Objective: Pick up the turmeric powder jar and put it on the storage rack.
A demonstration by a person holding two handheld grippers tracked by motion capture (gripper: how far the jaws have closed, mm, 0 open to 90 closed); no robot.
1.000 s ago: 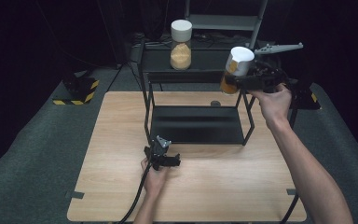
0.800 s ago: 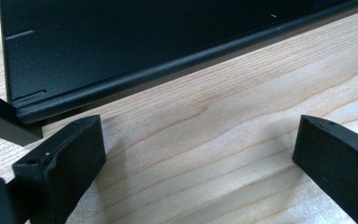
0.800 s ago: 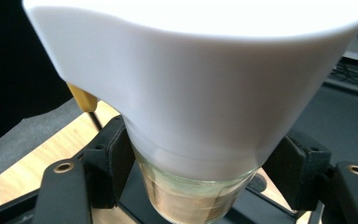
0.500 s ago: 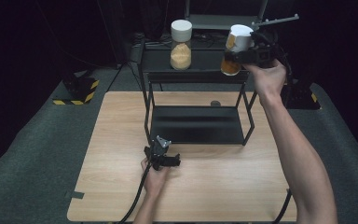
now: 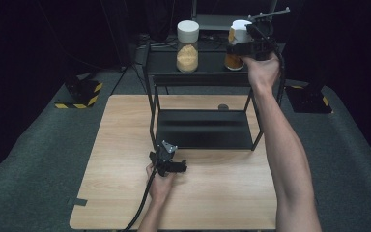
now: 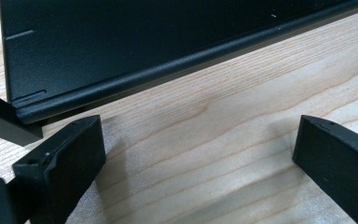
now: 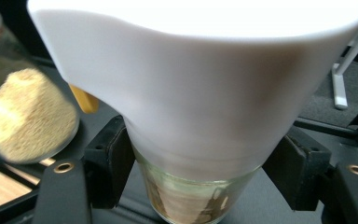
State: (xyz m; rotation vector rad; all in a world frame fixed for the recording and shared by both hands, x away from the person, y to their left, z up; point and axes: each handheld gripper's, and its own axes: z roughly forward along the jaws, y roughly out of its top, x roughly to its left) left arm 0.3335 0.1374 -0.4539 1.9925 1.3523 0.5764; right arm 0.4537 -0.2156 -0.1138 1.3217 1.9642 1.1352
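A glass jar (image 5: 236,41) with a white lid and brownish contents is over the right part of the black rack's top shelf (image 5: 207,63). My right gripper (image 5: 240,48) is shut on it. In the right gripper view both pads press the glass just under the lid of the jar (image 7: 200,93), with the right gripper (image 7: 200,172) around it. A second white-lidded jar (image 5: 187,41) of tan powder stands on the shelf's left part, and this second jar (image 7: 23,112) is blurred. My left gripper (image 5: 174,166) rests open on the wooden table (image 5: 121,145). Nothing is between the left gripper (image 6: 196,149) jaws, close to the rack's lower shelf (image 6: 121,46).
The rack's lower shelf (image 5: 203,128) sits on the table's far half. A small dark disc (image 5: 223,107) lies on the table behind it. Yellow-and-black striped bases (image 5: 79,92) stand on the grey floor at both sides. A stand's metal legs (image 7: 340,79) lie beyond the rack.
My right hand has carried the jar up and away from the rack's right side to above the top shelf, a little leftward. The left gripper has stayed put.
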